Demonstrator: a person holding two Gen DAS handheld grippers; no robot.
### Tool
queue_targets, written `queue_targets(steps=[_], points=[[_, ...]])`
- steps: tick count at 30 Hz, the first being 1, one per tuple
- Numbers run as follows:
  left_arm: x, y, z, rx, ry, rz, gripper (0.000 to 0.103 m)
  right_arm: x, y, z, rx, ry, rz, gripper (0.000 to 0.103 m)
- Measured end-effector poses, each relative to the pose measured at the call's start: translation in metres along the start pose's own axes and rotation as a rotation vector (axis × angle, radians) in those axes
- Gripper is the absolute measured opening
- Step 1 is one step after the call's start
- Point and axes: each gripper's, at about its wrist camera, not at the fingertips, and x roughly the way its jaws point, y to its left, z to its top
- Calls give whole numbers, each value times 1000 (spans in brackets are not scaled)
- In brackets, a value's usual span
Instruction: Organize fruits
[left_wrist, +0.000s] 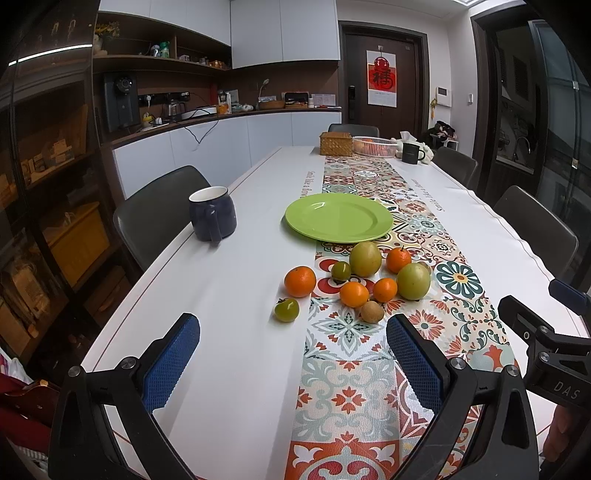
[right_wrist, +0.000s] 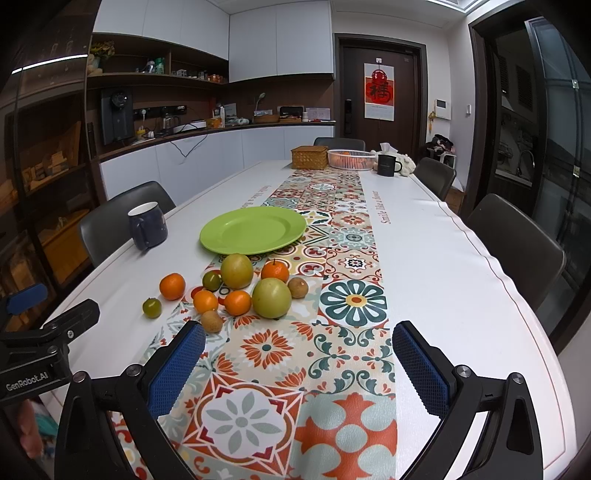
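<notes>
On the bench your fruits sit loose just before the bare green plate; nothing's sorted yet, and your left gripper and right gripper hold jaws wide, empty

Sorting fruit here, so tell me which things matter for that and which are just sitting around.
For the job: loose fruit pile, empty green plate.
Just lying about: navy mug, wicker box, white basket, black mug.
</notes>
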Motion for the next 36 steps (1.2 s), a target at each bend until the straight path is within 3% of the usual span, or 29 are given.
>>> queue_targets(steps=[24, 36], points=[[0, 0, -1, -1, 0, 1, 103, 1, 3, 1, -5, 3, 0, 102], [22, 13, -1, 3, 18, 15, 102, 26, 29, 1, -97, 50, 81, 102]])
